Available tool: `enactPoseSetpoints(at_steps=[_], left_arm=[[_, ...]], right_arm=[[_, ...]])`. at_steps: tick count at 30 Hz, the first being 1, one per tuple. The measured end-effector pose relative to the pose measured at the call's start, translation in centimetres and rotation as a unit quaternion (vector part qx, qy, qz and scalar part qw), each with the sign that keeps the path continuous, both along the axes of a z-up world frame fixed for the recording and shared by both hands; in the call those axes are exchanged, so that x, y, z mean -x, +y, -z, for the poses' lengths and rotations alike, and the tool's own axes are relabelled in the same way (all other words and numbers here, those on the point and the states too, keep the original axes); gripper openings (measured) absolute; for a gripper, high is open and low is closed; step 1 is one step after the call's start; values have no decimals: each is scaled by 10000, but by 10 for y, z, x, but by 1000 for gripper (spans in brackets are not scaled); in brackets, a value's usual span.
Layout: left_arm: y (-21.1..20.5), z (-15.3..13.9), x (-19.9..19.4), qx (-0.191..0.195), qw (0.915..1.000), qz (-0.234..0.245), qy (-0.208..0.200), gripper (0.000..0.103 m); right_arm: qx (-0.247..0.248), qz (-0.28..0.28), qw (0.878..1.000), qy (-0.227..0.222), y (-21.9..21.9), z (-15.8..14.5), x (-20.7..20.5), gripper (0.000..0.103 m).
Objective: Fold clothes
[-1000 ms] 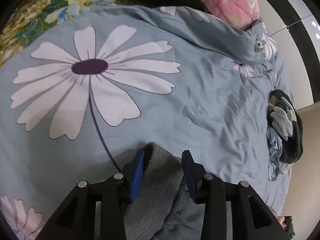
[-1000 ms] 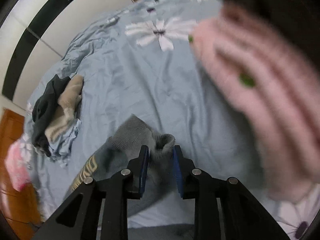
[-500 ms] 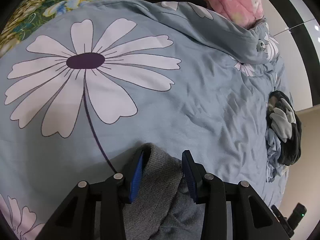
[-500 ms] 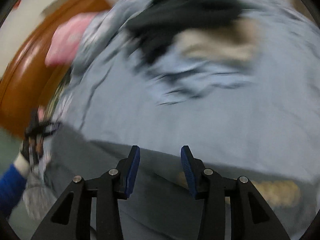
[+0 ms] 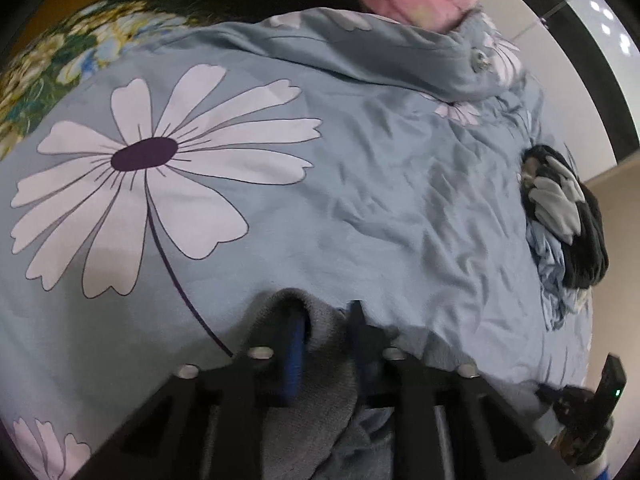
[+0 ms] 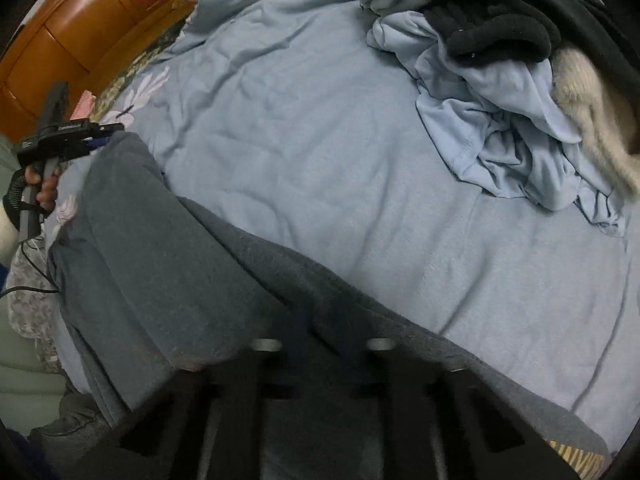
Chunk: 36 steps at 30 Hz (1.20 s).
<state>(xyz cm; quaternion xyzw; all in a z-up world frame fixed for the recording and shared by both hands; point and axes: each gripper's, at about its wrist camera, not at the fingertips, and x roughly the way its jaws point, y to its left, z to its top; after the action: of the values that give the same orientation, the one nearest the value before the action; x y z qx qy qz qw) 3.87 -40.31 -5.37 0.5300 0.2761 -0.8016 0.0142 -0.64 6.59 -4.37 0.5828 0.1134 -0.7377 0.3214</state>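
Below: grey garment held at two points over a bedsheet

Blue floral bedsheet (image 5: 360, 200) fills both views. Across its near edge lies the grey garment (image 6: 168, 280), stretched from one gripper to the other. A heap of unfolded clothes (image 6: 500, 92) sits farther off on the sheet, well apart from it. Left gripper (image 5: 326, 344): jaws pinch the garment's ribbed edge. Right gripper (image 6: 320, 344): fingertips are covered by grey cloth, so grasp cannot be told

Dim, soft indoor light, heavy fisheye bending.
Ceiling glare at 1 o'clock in the left view; both gripper bases at 6 o'clock blur darkly.
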Motion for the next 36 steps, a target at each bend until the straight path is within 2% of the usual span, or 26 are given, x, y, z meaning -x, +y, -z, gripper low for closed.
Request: enactPoseSetpoints(at_steps=[1,5,8,11,13,15,19,25,29,30,33,36], left_arm=[[4,-3,1,46,10000,64,58,14],[14,-27,-5,154,9983,211,526,9],[11,-61,-10,142,9926,128,1195,9],[5,-99,-13,104,9804,-16,1966,10],[4,-98,2,183,9816,62,1898,12],[6,-82,19,305,9873,113,1552,11],[24,-49,49,692,9918,250,1040,11],[20,-50,58,1068,9878,24,1135,11],[9,-27,73,1219,9901,-230,665,11],[8,-22,75,1153,9913,-271,577,11],[11,-17,77,1046,9931,-261,452,11],[14,-19,74,936,9946,-203,408,15]], right_arm=[[-26,-6,10000,36,-1,-2,-1,4],[-87,0,9997,213,-2,-12,-3,1],[354,343,9962,721,14,-55,2,1],[760,849,9836,1396,38,-100,12,1],[774,1064,9809,1431,44,-100,28,1],[766,1268,9786,1426,48,-96,43,1],[467,1536,9831,884,45,-52,72,1],[539,1819,9788,777,44,-39,88,1],[468,1985,9758,789,43,-32,99,1],[460,2041,9748,779,44,-31,101,1],[720,2207,9689,862,62,-46,90,1],[920,2440,9590,1109,97,-70,61,1]])
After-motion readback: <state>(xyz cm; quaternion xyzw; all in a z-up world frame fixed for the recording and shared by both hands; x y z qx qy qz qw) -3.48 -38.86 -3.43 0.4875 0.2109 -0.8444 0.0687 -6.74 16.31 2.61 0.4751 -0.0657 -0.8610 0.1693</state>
